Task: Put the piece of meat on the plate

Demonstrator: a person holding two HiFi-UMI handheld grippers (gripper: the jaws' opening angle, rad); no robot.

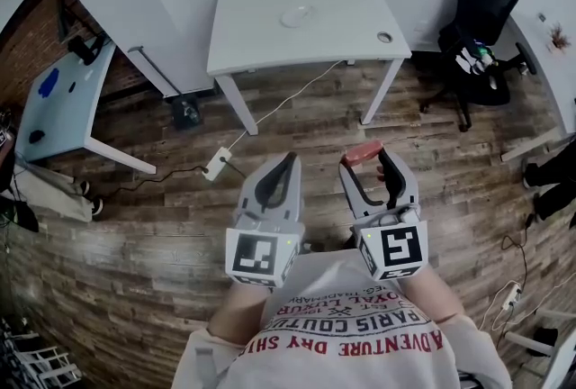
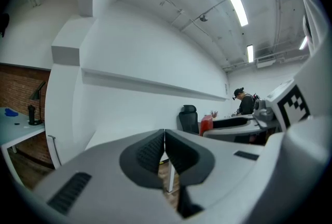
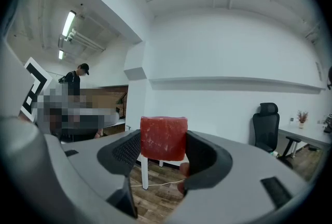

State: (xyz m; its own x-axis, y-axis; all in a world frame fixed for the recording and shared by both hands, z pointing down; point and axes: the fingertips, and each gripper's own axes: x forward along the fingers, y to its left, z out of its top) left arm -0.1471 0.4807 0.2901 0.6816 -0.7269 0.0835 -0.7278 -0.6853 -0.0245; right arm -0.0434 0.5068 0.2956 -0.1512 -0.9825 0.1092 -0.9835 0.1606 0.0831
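- We find the right hand-held gripper (image 1: 367, 160) pinching the piece of meat (image 1: 363, 151). In the right gripper view its two pads bear on opposite flat sides of the block (image 3: 163, 137), and the jaws stand wide around it.
- The left hand-held gripper (image 1: 290, 160) is pressed together with nothing in it. The left gripper view shows its ribbed pads meeting on a single seam (image 2: 165, 153).
- The meat is carried in the air over the wooden floor (image 1: 135, 270), just in front of the person's chest, and is not yet near the target.
- Governing relation: the plate (image 1: 295, 16) lies at about 11 o'clock from the loaded right hand-held gripper in the head view and is well apart from it. It sits on the far white worktop (image 1: 261, 45).
- The empty left hand-held gripper lines up more directly with the plate, at about 12 o'clock. In our judgement the right one must still make the delivery, forward and slightly leftward.
- Long axis: in the head view the block spans crosswise between the jaws. Its end face looks nearly square, so we cannot call a firm long axis.
- Materials: the meat is a red, matte, flat-sided block with pale flecking. We judge it slightly yielding.
- The plate is round, white and shallow, and shows faintly against the smooth white worktop. The jaws are grey plastic shells with dark ridged pads.
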